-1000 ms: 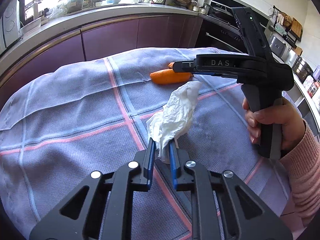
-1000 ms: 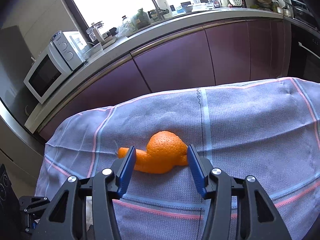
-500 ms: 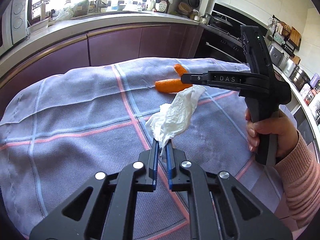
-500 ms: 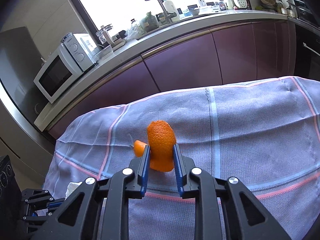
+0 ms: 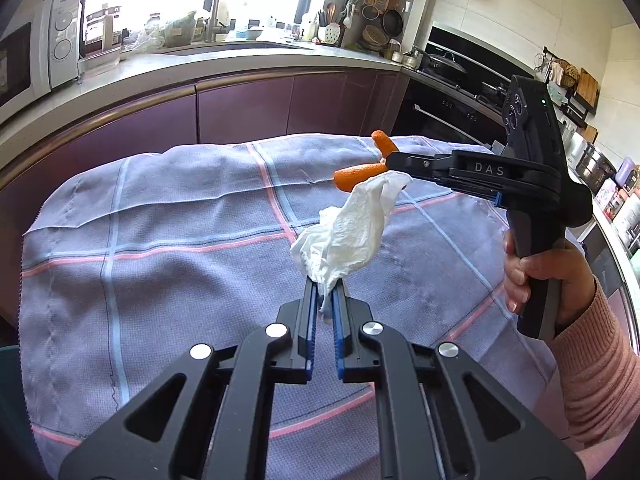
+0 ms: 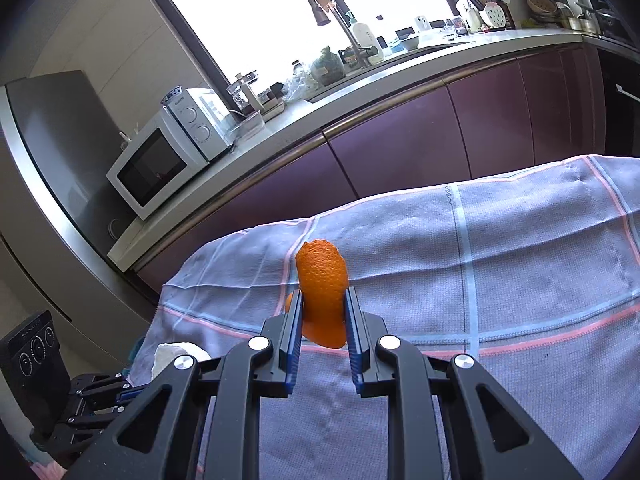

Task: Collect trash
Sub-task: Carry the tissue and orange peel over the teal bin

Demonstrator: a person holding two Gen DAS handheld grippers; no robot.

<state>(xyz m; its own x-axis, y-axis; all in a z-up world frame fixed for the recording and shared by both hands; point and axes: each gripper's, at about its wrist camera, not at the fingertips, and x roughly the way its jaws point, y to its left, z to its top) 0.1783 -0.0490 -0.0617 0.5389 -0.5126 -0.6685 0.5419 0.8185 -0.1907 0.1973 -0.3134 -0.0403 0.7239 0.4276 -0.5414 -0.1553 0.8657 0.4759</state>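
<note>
Left tongs (image 5: 323, 300) grip a white tissue (image 5: 348, 232); right tongs (image 6: 323, 312) clamp orange peel (image 6: 322, 292). Both picked up; binning remains.

Right claw (image 5: 390, 159) side: white letters "DAS"
Microwave (image 6: 160, 160) top panel: small brand word, too small to read
Microwave (image 5: 38, 52) in the left wrist view: brand word above the dials, not legible
Dials and bottles: markings unreadable
</note>
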